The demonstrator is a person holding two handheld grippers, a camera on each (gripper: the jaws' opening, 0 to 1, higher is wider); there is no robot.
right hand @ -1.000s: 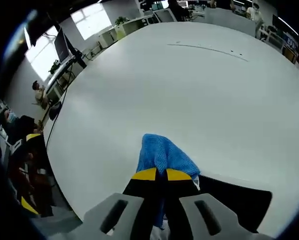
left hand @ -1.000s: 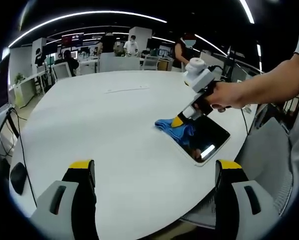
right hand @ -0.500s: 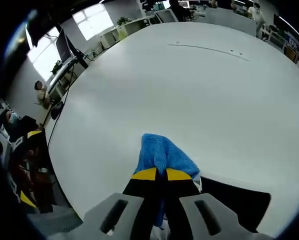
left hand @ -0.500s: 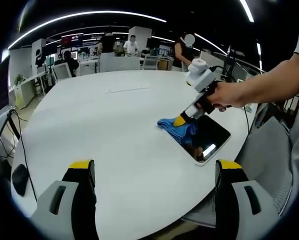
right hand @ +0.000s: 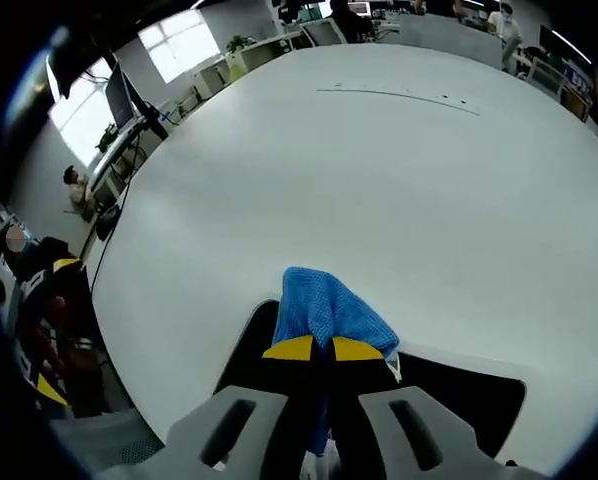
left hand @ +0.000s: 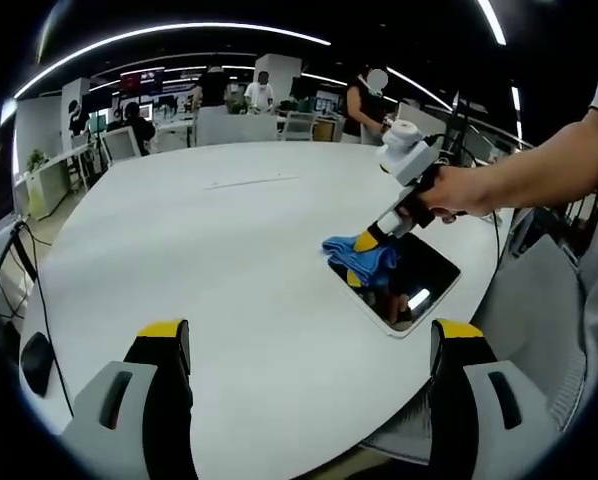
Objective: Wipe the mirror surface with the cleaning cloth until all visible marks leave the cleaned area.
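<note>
No text, label, brand, number or sign can be read in either view. A wall screen (left hand: 144, 79) at the far back of the office, in the left gripper view, shows red and light patches that may carry writing, but they are too small and blurred to make out. The mirror (left hand: 411, 280), the blue cleaning cloth (right hand: 326, 311) and the white table (right hand: 379, 190) show no markings that can be read.

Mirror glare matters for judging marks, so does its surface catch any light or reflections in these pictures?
Left gripper view: the mirror is mostly dark, with one bright light patch reflected near its near edge. Right gripper view: it reads black beside the blue cloth, no glare.
</note>
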